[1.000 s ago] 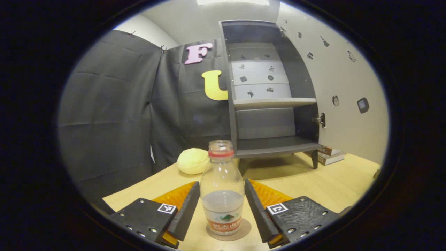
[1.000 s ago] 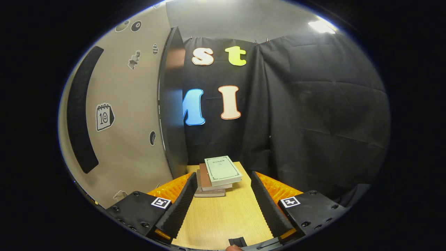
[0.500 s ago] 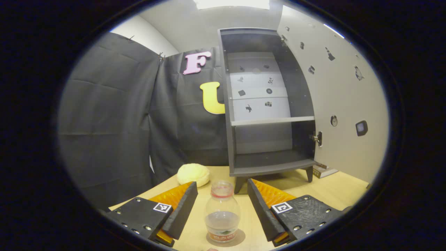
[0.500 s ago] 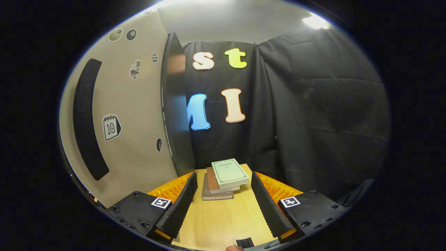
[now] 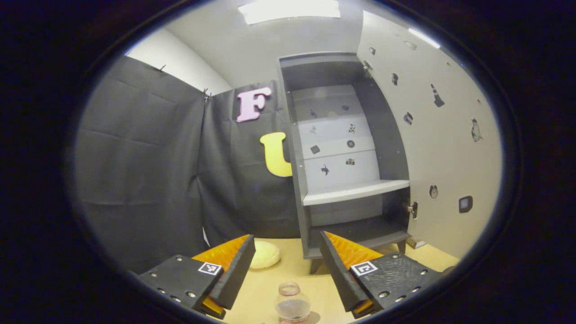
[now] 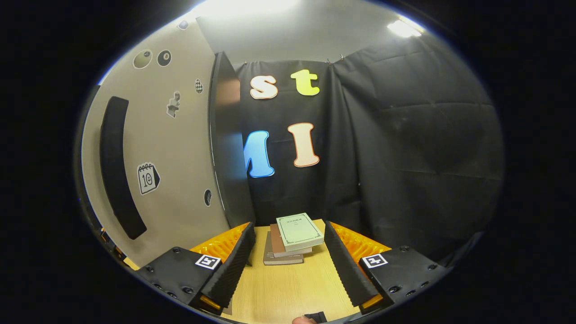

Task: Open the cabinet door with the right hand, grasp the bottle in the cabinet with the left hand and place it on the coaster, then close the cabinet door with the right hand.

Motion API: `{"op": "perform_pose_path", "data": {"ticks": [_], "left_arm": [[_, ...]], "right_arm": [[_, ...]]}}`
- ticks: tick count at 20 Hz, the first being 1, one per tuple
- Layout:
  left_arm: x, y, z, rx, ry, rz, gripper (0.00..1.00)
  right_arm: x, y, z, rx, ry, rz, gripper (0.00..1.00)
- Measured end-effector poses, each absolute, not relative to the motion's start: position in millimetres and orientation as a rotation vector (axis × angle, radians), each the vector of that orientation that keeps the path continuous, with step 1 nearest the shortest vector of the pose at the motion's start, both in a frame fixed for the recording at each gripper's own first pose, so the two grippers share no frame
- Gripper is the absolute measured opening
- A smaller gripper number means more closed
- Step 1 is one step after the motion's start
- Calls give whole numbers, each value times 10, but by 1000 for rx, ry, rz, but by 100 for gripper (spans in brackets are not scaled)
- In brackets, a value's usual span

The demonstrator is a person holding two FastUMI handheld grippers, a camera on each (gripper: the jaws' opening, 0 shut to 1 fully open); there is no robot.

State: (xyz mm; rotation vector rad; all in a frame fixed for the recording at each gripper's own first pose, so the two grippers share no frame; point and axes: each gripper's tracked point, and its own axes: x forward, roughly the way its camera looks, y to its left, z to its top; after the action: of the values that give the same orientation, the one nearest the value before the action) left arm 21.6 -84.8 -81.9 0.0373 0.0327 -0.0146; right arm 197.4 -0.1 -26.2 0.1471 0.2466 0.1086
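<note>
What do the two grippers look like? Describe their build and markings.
Left gripper and right gripper match: black bolted plates, each bearing a square black-and-white marker, orange ribbed finger backs, and dark pads, which look ridged on the right gripper.

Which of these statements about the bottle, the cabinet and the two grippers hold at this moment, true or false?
1. The bottle stands upright on the table. True.
2. The left gripper is shut on the bottle. False: its fingers are spread apart and the bottle stands free between and below them.
3. The cabinet door is closed. False: it stands swung open, and the cabinet shows its bare shelves.
4. A stack of books lies on the table ahead of the right gripper. True.
5. The right gripper grips the door handle. False: it is open and holds nothing; the dark handle is off to its left.
</note>
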Motion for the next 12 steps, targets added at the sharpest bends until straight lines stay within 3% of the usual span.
{"op": "perform_pose_path", "data": {"ticks": [3, 4, 12], "left_arm": [[213, -917, -416, -1, -5, -29, 86], [224, -962, -324, -16, -11, -40, 87], [306, -806, 3, -41, 60, -89, 86]], "right_arm": [[2035, -88, -157, 162, 219, 94, 93], [2038, -117, -139, 167, 211, 81, 98], [1854, -141, 65, 182, 179, 16, 98]]}}
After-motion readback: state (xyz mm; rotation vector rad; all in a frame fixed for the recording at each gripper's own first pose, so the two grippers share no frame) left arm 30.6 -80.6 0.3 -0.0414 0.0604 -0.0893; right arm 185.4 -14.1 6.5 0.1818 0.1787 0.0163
